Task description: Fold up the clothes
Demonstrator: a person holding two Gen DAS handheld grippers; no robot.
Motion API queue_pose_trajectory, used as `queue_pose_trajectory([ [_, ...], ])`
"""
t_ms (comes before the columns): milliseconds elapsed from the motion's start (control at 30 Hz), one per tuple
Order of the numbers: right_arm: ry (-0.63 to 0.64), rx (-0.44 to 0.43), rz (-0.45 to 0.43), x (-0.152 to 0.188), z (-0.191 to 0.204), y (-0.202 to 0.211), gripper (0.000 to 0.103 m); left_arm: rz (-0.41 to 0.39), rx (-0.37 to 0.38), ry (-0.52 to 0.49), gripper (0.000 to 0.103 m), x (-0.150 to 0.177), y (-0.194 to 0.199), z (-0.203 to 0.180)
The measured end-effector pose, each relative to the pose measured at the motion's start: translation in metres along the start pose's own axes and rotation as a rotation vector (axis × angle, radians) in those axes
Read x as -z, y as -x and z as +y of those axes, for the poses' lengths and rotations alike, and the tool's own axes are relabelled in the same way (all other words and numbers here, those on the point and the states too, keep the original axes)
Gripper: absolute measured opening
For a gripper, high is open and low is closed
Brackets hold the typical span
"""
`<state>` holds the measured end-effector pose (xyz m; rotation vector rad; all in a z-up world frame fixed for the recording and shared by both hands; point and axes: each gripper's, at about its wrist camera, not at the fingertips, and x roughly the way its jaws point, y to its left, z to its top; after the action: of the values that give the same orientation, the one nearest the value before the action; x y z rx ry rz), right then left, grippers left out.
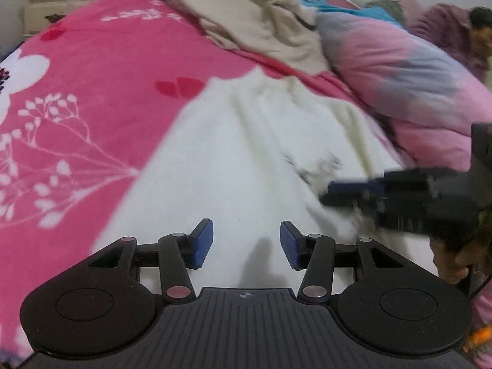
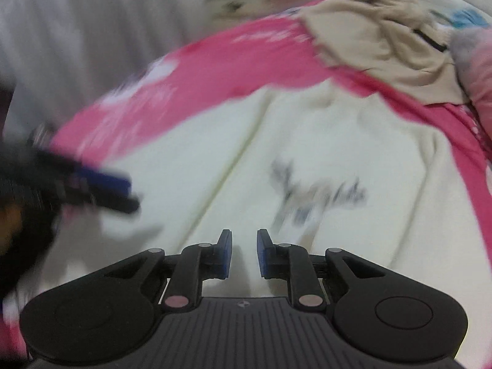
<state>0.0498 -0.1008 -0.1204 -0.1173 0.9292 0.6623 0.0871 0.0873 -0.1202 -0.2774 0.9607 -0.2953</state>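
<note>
White garment [image 1: 233, 153] lay spread on pink bedspread [image 1: 101, 70]; left gripper [image 1: 246, 243] and right gripper [image 2: 244, 253] hovered parted, empty. Advice: pinch edges evenly.

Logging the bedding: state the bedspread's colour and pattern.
The bedspread is bright pink with white floral sprigs and red hearts, clearest in the left wrist view.

soft matt white garment [image 1: 221, 160] cloth; pink bedspread [image 1: 101, 70] smooth (printed); beige garment [image 1: 255, 15] creased.
</note>
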Motion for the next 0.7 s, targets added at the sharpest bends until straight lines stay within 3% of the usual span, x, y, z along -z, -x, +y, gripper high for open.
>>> queue_pose_trajectory([
  [100, 0.001, 0.003, -0.083, -0.021, -0.012, -0.028, 0.018, 0.003, -0.012, 0.040, 0.048, 0.002, -0.015, 0.007],
  [233, 0.071, 0.010, -0.102, -0.034, -0.024, -0.060, 0.017, -0.040, -0.018, -0.014, 0.048, 0.014, -0.011, 0.007],
  [367, 0.032, 0.071, -0.111, -0.044, -0.066, -0.062, 0.001, -0.057, -0.004, -0.028, 0.048, 0.013, -0.011, 0.007],
  [467, -0.013, 0.122, -0.121, -0.052, -0.100, -0.062, 0.000, -0.064, 0.002, -0.002, 0.048, 0.009, -0.014, 0.009],
  [533, 0.032, 0.091, -0.138, -0.058, -0.100, -0.055, 0.003, -0.064, -0.003, -0.007, 0.048, 0.010, -0.014, 0.008],
  [600, 0.081, 0.073, -0.172, -0.069, -0.097, -0.053, 0.017, -0.062, -0.009, -0.018, 0.049, 0.009, -0.015, 0.006],
  [700, 0.115, 0.056, -0.150, -0.085, -0.103, -0.065, 0.035, -0.056, -0.012, -0.030, 0.049, 0.009, -0.016, 0.005],
])
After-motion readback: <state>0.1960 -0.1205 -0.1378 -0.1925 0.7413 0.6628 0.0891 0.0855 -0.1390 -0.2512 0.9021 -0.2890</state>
